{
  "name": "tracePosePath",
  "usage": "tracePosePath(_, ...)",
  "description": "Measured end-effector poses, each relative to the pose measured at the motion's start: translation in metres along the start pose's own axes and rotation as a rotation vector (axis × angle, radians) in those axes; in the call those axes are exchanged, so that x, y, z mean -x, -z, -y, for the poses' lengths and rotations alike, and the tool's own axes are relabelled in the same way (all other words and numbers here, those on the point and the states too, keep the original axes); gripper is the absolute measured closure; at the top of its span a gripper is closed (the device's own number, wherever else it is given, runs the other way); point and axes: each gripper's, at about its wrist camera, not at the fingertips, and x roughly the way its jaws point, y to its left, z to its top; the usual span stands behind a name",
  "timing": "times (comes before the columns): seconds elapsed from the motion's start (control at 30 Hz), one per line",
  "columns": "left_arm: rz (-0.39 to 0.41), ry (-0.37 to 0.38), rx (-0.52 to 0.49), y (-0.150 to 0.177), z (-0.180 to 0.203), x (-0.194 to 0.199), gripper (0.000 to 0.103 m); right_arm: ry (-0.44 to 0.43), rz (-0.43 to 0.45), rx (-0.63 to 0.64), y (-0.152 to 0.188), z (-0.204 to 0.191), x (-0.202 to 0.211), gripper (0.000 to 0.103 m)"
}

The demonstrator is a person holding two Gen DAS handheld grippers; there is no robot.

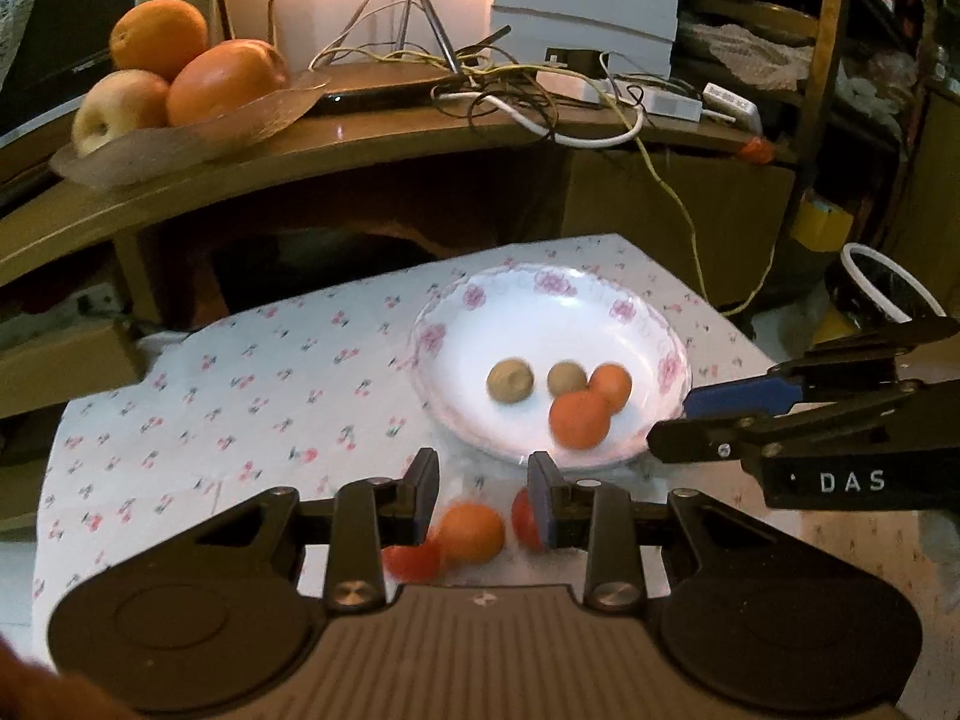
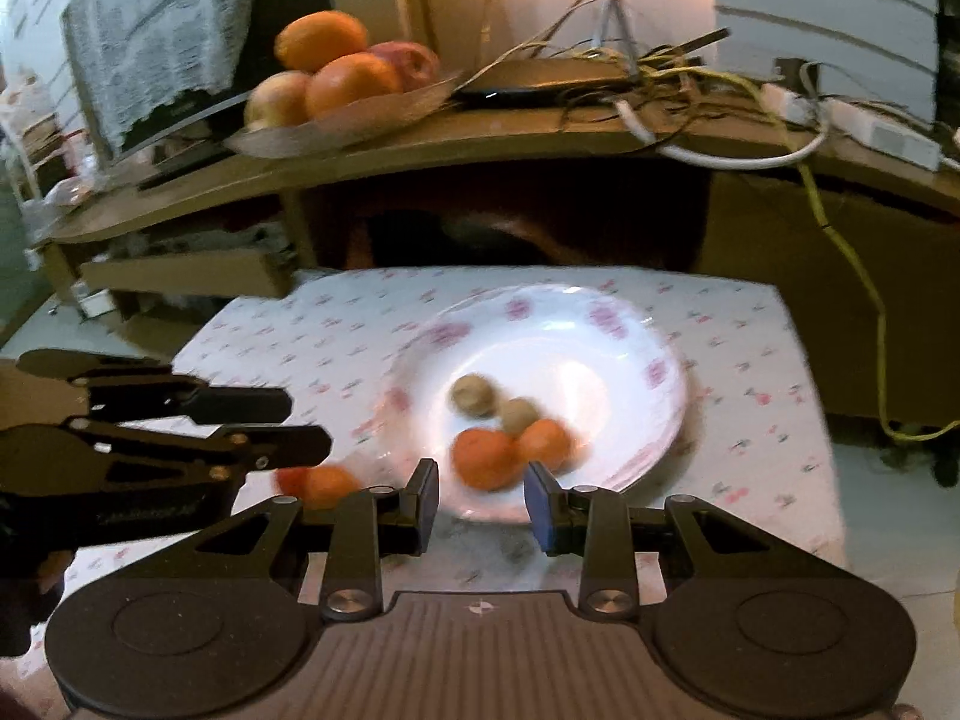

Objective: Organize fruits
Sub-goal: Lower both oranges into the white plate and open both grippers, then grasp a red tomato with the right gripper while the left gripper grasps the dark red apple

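A white floral plate (image 1: 456, 330) (image 2: 600, 348) sits on the flowered tablecloth and holds two brown kiwis (image 1: 510, 381) (image 2: 474, 396) and two oranges (image 1: 579, 420) (image 2: 486, 457). On the cloth in front of the plate lie an orange (image 1: 471, 531) (image 2: 329, 485) and two red fruits (image 1: 414, 561). My left gripper (image 1: 483, 495) is open above that loose orange, empty. My right gripper (image 2: 480, 498) is open and empty at the plate's near rim; in the left wrist view it (image 1: 672, 420) comes in from the right.
A wooden shelf (image 1: 372, 144) behind the table carries a dish of large oranges and apples (image 1: 180, 78) (image 2: 342, 78), tangled cables (image 1: 510, 84) and power strips. A bin (image 1: 882, 294) stands at the right. Cardboard boxes (image 2: 180, 276) sit at the left.
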Motion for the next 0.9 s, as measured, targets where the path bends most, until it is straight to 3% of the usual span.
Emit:
tracePosePath(0.33, -0.041, -0.001, -0.013, 0.024, -0.024, 0.012, 0.065, -0.054, -0.089, 0.035, 0.01, -0.023, -0.029, 0.068)
tracePosePath(0.67, -0.032, -0.06, -0.089, 0.039, -0.047, 0.024, 0.059, -0.053, -0.113, 0.106, 0.015, -0.039, -0.05, 0.067)
tracePosePath(0.9, -0.043, -0.083, -0.064, 0.048, -0.066, 0.024, 0.059, -0.049, -0.112, 0.119, 0.012, -0.042, -0.061, 0.062)
